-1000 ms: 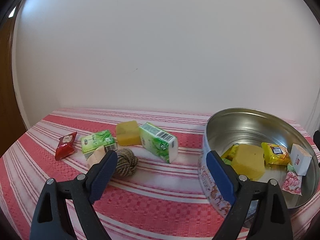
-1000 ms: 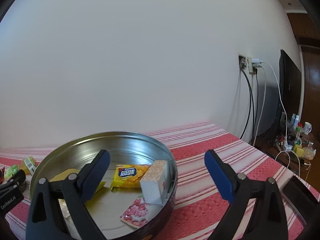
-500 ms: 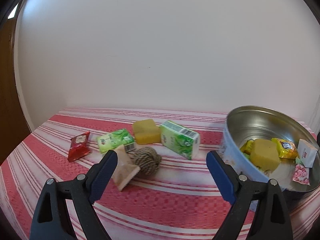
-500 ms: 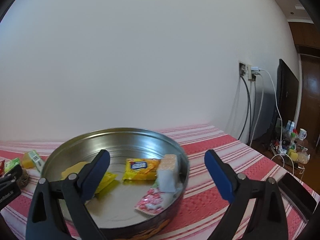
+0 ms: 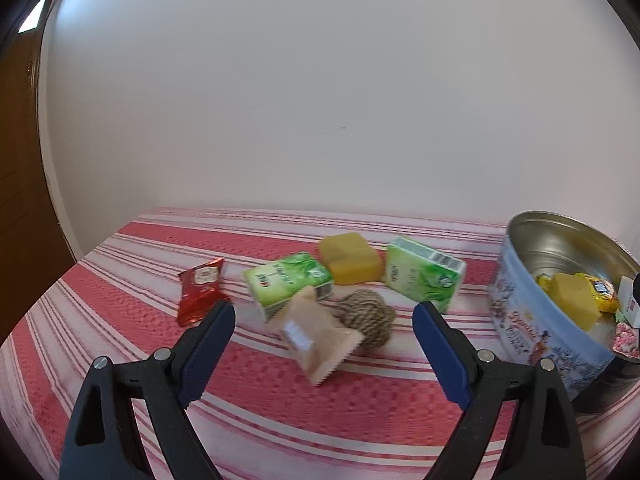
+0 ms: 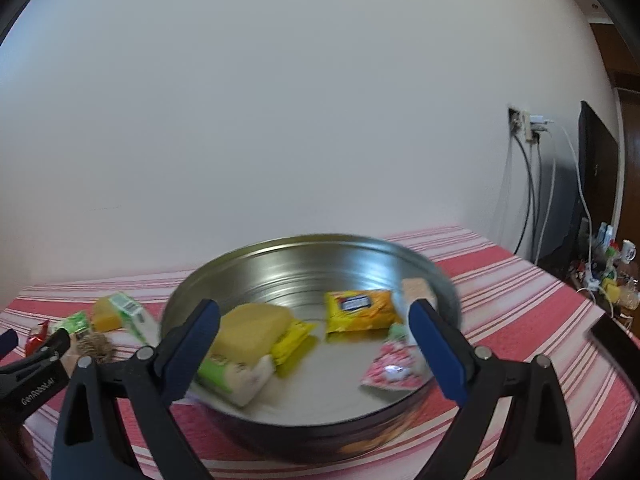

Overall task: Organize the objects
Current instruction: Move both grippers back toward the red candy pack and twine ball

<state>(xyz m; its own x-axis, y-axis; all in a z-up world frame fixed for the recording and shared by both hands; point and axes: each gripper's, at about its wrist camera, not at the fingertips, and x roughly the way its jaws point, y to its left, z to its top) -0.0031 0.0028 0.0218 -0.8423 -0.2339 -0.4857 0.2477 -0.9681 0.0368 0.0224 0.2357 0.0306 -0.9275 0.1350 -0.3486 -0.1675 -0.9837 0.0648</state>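
My left gripper is open and empty, low over the striped cloth, facing a tan packet and a twine ball. Behind them lie a red sachet, a green pack, a yellow sponge and a green carton. The round tin stands at the right. My right gripper is open and empty over the tin, which holds a yellow sponge, a yellow packet, a pink packet and a green-white pack.
The table wears a red and white striped cloth and meets a white wall. A wooden door is at the left. Wall sockets with cables, a dark screen and small clutter lie at the right.
My left gripper has swung left and back, so the loose items now sit centred and the tin has slid to the right edge. My right gripper has shifted right and now looks more squarely into the tin.
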